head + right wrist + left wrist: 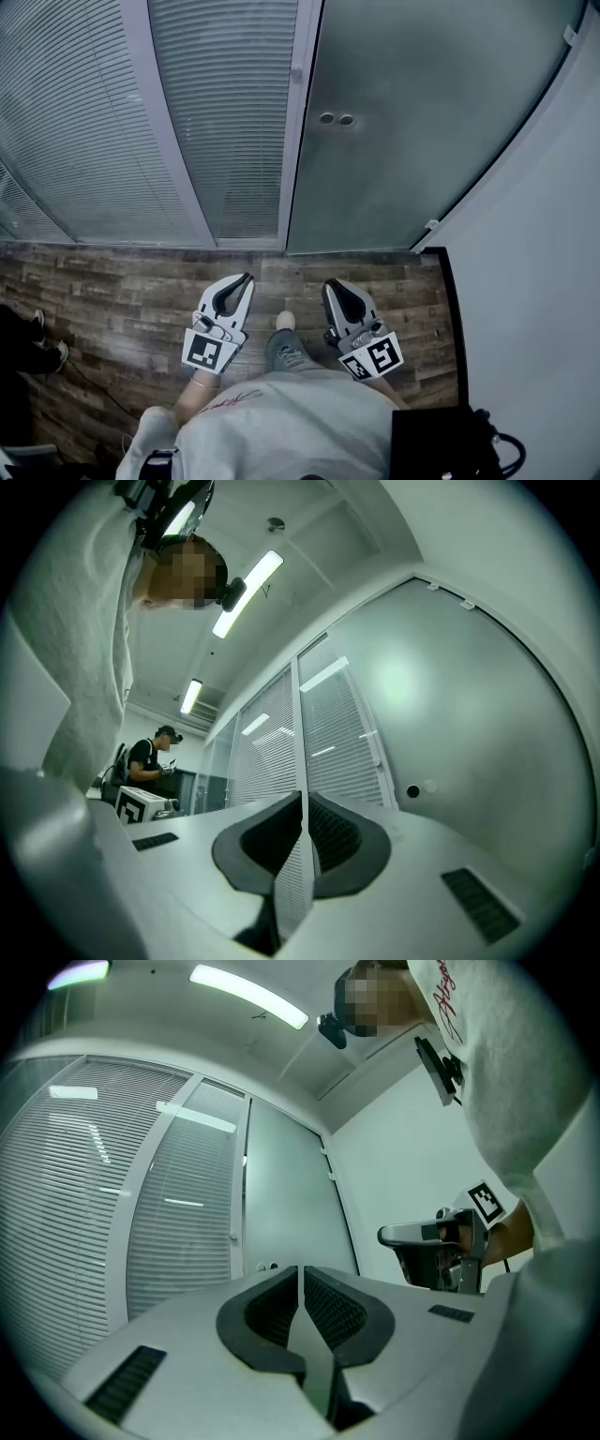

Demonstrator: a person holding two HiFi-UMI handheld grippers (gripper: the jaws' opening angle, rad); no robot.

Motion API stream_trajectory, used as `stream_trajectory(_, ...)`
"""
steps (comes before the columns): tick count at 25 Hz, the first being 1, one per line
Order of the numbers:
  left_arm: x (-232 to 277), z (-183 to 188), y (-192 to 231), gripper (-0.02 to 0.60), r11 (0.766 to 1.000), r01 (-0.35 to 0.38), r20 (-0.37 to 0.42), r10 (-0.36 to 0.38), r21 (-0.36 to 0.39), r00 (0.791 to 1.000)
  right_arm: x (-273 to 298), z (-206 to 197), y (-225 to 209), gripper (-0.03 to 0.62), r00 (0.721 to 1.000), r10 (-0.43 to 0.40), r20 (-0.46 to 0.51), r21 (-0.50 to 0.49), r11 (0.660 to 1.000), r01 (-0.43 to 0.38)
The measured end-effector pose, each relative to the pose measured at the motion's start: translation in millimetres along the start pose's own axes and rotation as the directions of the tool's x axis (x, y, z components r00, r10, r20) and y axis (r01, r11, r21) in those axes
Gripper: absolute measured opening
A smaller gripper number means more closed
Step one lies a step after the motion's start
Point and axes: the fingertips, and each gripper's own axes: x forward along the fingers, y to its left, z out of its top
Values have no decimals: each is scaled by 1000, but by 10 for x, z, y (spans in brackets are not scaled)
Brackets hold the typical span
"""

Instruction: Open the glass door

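The frosted glass door (412, 122) stands shut ahead of me, with two small round fittings (336, 119) near its left edge. No handle shows in any view. My left gripper (247, 278) and right gripper (330, 284) are held side by side over the floor, short of the door, both shut with nothing in them. In the left gripper view the jaws (300, 1274) meet and point at the door (286, 1204). Those in the right gripper view (303, 799) also meet, with the door (450, 724) and its fittings (413, 791) to their right.
Glass panels with blinds (216, 103) run left of the door. A white wall (534, 262) closes the right side. Wood-look floor (122, 300) lies below. Another person's shoes (47, 337) show at the far left, and a person (150, 757) stands far back in the room.
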Motion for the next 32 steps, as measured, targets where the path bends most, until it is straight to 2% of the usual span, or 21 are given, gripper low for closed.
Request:
stream_trajectory(5, 416, -37, 330, 35, 1000, -6, 14, 6, 9, 1000, 346, -46, -459, 20, 999, -45, 6, -35, 998, 46)
stream_trajectory(20, 1841, -194, 1316, 35, 998, -15, 21, 14, 56, 1000, 1512, -276, -2005, 21, 990, -138, -22, -15, 990, 138)
stream_trajectory(29, 2195, -355, 1609, 35, 1000, -14, 10, 14, 16, 1000, 1966, -375, -2484, 25, 983, -182, -30, -47, 982, 180)
stream_trajectory(30, 2227, -364, 1631, 35, 1000, -11, 14, 11, 10, 1000, 2034, -380, -2571, 46, 981, -189, -32, -63, 980, 187)
stream_trajectory(31, 2255, -371, 1642, 35, 1000, -6, 15, 6, 7, 1000, 2111, -390, -2670, 109, 979, -199, -37, -83, 977, 196)
stream_trajectory(32, 2277, -381, 1644, 35, 1000, 3, 12, -3, 8, 1000, 2194, -403, -2776, 139, 976, -214, -44, -105, 972, 208)
